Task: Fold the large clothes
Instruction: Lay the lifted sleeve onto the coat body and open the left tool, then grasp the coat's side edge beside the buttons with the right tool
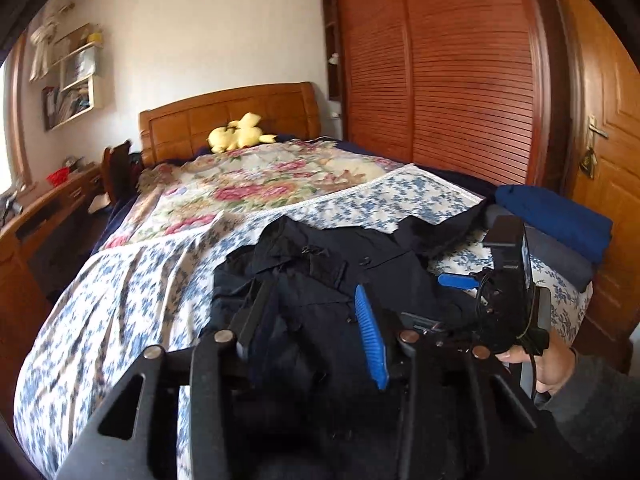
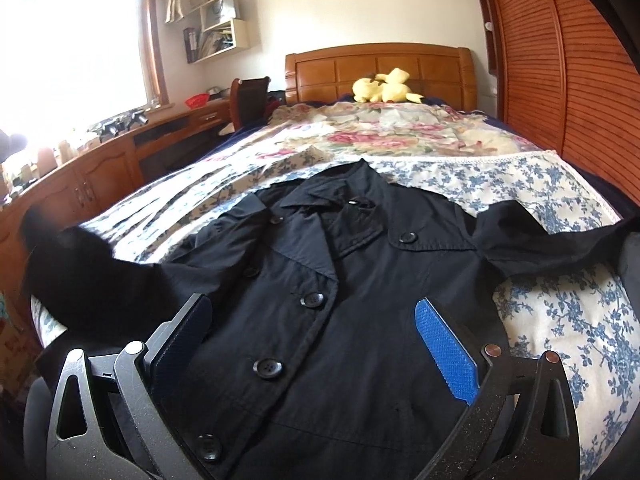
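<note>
A black double-breasted coat (image 2: pixel 320 280) lies face up on the blue-flowered sheet (image 2: pixel 560 320) of the bed, collar toward the headboard, sleeves spread left and right. My right gripper (image 2: pixel 312 312) is open, jaws wide apart just above the coat's front. My left gripper (image 1: pixel 312 304) is open over the coat's (image 1: pixel 320 272) rumpled left part. In the left wrist view the right gripper (image 1: pixel 456 280) shows at the right, held by a hand.
A stack of folded blue and grey clothes (image 1: pixel 560 232) sits on the bed's right corner. A yellow plush toy (image 2: pixel 384 86) lies by the headboard. A wooden desk (image 2: pixel 100 168) and chair stand left of the bed; a wardrobe (image 1: pixel 440 80) stands right.
</note>
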Tool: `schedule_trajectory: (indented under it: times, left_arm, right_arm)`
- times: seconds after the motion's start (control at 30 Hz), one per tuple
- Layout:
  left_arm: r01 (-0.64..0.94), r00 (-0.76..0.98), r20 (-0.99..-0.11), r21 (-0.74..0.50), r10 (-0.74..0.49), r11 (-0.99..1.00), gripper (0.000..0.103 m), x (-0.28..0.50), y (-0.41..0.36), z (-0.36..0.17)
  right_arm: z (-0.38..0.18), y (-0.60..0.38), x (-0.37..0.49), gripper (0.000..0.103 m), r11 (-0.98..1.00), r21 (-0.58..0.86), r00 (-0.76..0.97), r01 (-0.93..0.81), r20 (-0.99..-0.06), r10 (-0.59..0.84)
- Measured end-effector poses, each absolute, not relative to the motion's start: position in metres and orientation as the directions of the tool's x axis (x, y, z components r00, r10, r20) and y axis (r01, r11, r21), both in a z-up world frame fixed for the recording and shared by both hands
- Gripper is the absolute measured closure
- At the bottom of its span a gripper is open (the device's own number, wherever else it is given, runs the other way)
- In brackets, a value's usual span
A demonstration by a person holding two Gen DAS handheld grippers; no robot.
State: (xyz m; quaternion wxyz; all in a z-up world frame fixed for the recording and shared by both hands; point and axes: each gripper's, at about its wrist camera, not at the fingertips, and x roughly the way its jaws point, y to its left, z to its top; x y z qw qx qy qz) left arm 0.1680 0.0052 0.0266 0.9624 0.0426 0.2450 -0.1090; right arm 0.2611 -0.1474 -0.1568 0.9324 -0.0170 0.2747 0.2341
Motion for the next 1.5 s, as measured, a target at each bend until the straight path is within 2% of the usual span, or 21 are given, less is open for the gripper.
schedule_trajectory:
  times: [0.3, 0.57, 1.1, 1.17, 1.27, 1.33, 1.4, 1.43, 1.5]
  left_arm:
    - [0.060, 0.860, -0.505, -0.032, -0.068, 0.998, 0.063, 0.135, 0.079, -0.011]
    - [-0.066, 0.846, -0.533, -0.081, 0.013, 0.995, 0.063, 0.109, 0.138, -0.042]
    - [-0.145, 0.830, -0.552, -0.070, 0.083, 0.987, 0.063, 0.078, 0.188, -0.064]
    - [-0.151, 0.826, -0.557, -0.067, 0.089, 0.986, 0.063, 0.078, 0.190, -0.066]
    - [-0.155, 0.824, -0.560, -0.067, 0.091, 0.986, 0.063, 0.077, 0.190, -0.068]
    - [-0.156, 0.824, -0.560, -0.070, 0.091, 0.985, 0.063, 0.077, 0.190, -0.069]
    - [-0.154, 0.824, -0.559, -0.074, 0.087, 0.985, 0.063, 0.079, 0.188, -0.068]
    - [-0.152, 0.825, -0.558, -0.075, 0.084, 0.986, 0.063, 0.079, 0.187, -0.068]
    - [-0.140, 0.830, -0.553, -0.078, 0.074, 0.987, 0.063, 0.082, 0.183, -0.068]
  right_arm:
    - [-0.161, -0.100, 0.248, 0.000, 0.843, 0.070, 0.685, -0.534, -0.549, 0.479]
    - [-0.172, -0.027, 0.230, 0.001, 0.740, 0.078, 0.563, -0.668, -0.597, 0.571]
    - [-0.210, 0.082, 0.188, 0.002, 0.545, 0.122, 0.342, -0.829, -0.661, 0.668]
    - [-0.215, 0.088, 0.185, 0.006, 0.530, 0.129, 0.321, -0.838, -0.671, 0.669]
    - [-0.224, 0.096, 0.184, 0.023, 0.511, 0.129, 0.296, -0.850, -0.685, 0.666]
    - [-0.228, 0.097, 0.184, 0.062, 0.499, 0.136, 0.278, -0.856, -0.693, 0.665]
    - [-0.227, 0.096, 0.183, 0.087, 0.485, 0.138, 0.267, -0.863, -0.692, 0.671]
    - [-0.226, 0.095, 0.181, 0.094, 0.480, 0.130, 0.269, -0.868, -0.688, 0.673]
    - [-0.220, 0.088, 0.180, 0.098, 0.474, 0.120, 0.280, -0.872, -0.672, 0.686]
